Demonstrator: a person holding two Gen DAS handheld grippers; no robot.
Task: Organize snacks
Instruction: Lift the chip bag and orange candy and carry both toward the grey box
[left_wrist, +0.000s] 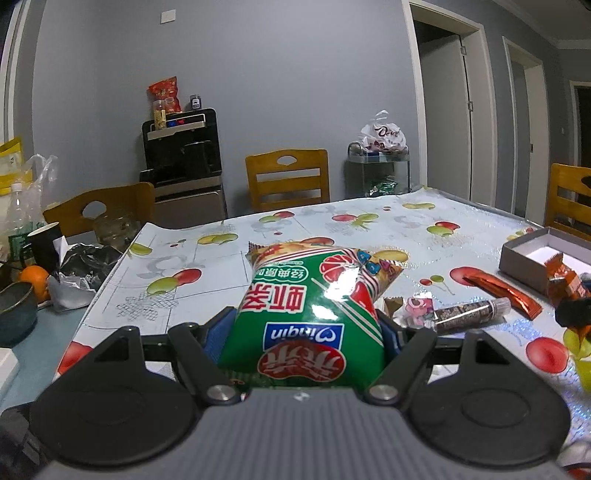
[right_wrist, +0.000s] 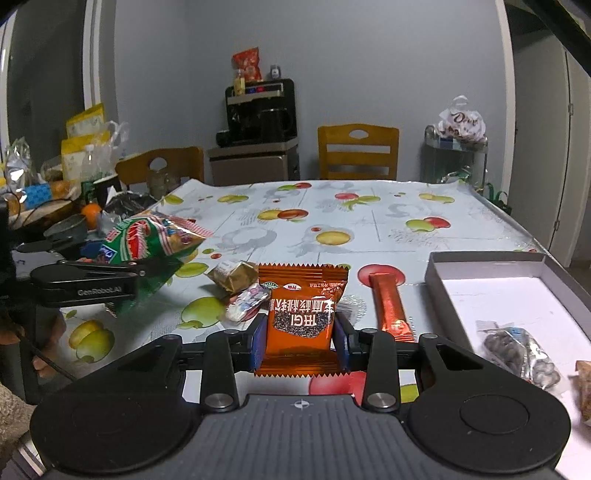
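- Glossy green puffed chip bag, crinkly foil with serrated ends, is clamped between the left gripper jaws above the fruit-print plastic tablecloth.
- Orange square packet, zigzag-edged, is pinched by the right gripper.
- Flat grey cardboard box lies at right, a clear wrapped snack inside.

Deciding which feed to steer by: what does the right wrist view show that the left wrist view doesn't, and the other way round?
Only the right wrist view: the box's inside, with a clear packet of dark snacks in it, and a gold-wrapped candy on the table. Only the left wrist view: a dark tube-shaped snack lying beside the pink candy. Both show the green chip bag in the left gripper, the orange packet in the right gripper, the orange stick and the grey box.
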